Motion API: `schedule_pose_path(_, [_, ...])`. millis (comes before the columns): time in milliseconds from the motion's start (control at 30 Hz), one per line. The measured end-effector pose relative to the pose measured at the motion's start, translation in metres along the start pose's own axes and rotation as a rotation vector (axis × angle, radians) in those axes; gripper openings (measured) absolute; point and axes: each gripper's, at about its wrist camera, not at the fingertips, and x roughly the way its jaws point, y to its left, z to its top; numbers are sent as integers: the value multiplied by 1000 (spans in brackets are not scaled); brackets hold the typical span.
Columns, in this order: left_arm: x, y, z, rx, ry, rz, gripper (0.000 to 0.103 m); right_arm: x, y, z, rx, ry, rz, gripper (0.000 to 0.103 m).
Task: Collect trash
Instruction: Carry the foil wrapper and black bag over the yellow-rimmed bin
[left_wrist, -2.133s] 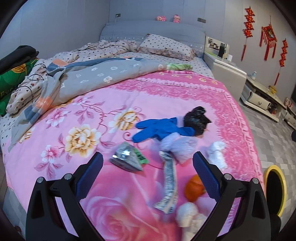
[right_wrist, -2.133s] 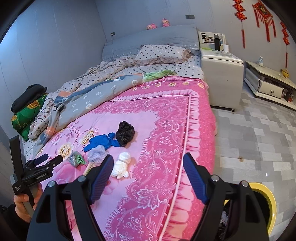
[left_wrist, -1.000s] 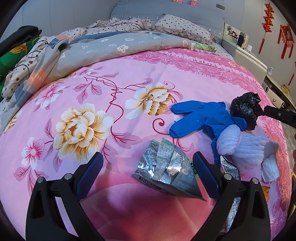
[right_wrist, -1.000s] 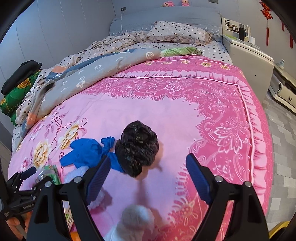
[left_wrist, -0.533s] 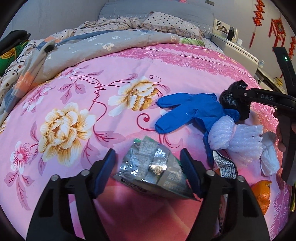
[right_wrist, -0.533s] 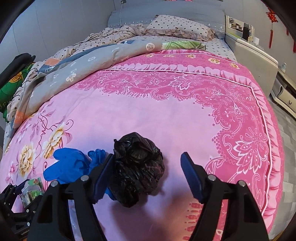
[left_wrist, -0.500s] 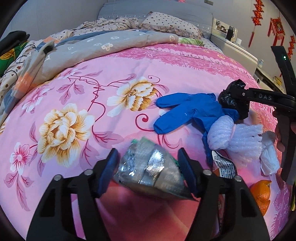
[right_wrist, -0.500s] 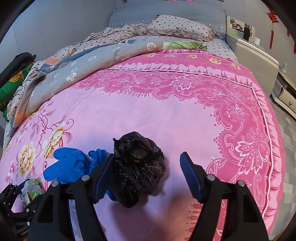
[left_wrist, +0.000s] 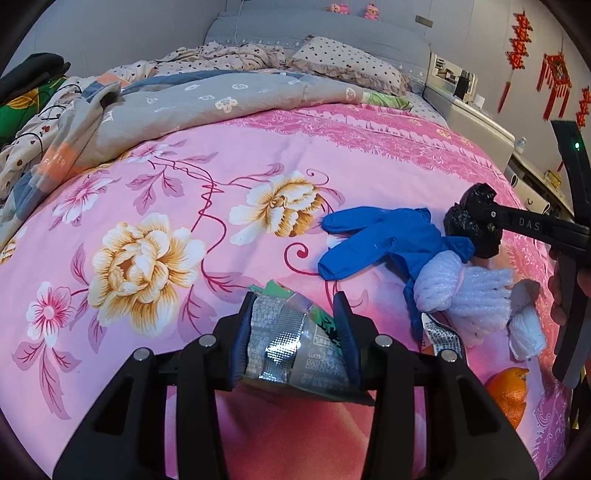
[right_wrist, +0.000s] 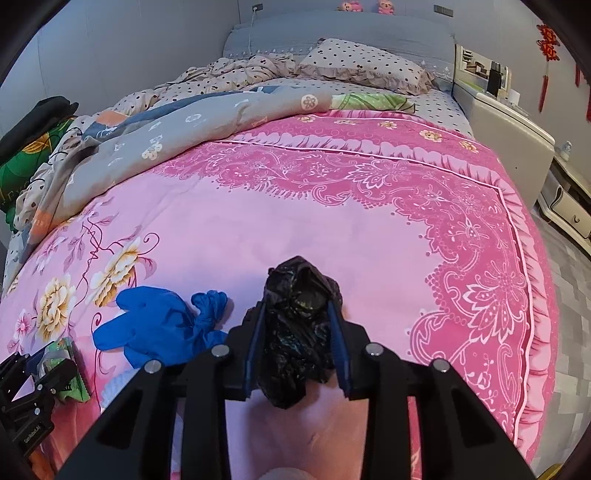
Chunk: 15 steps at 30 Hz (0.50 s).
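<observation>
On the pink flowered bedspread (left_wrist: 184, 177), my left gripper (left_wrist: 294, 299) is closing its jaws, and the blue pads press on a crumpled silver-and-green foil wrapper (left_wrist: 288, 339). My right gripper (right_wrist: 295, 306) is also closing, with a wadded black plastic bag (right_wrist: 295, 295) squeezed between its pads. The left wrist view shows that bag (left_wrist: 465, 225) at the right, in the right gripper's tips. Between the two items lie a blue glove (left_wrist: 376, 240), a white foam net (left_wrist: 465, 291), a printed wrapper strip (left_wrist: 441, 336), a white tissue wad (left_wrist: 526, 332) and an orange (left_wrist: 508, 391).
A grey quilt (right_wrist: 192, 125) and rumpled spotted bedding cover the far left of the bed, with a pillow (right_wrist: 365, 62) at the headboard. A white nightstand (right_wrist: 506, 125) stands at the right, with tiled floor (right_wrist: 569, 295) beyond the bed's edge. Green and black cloth (right_wrist: 26, 147) is piled at the far left.
Both grippers came down close to the bedspread. The left jaws narrowed from wide open onto the foil wrapper, the right jaws onto the black bag.
</observation>
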Motion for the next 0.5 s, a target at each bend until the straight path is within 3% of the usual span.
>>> schedule_pose_path(500, [-41,-9,5,-3,-69,-14,40,-67,-28,-13,60,-58,7,30])
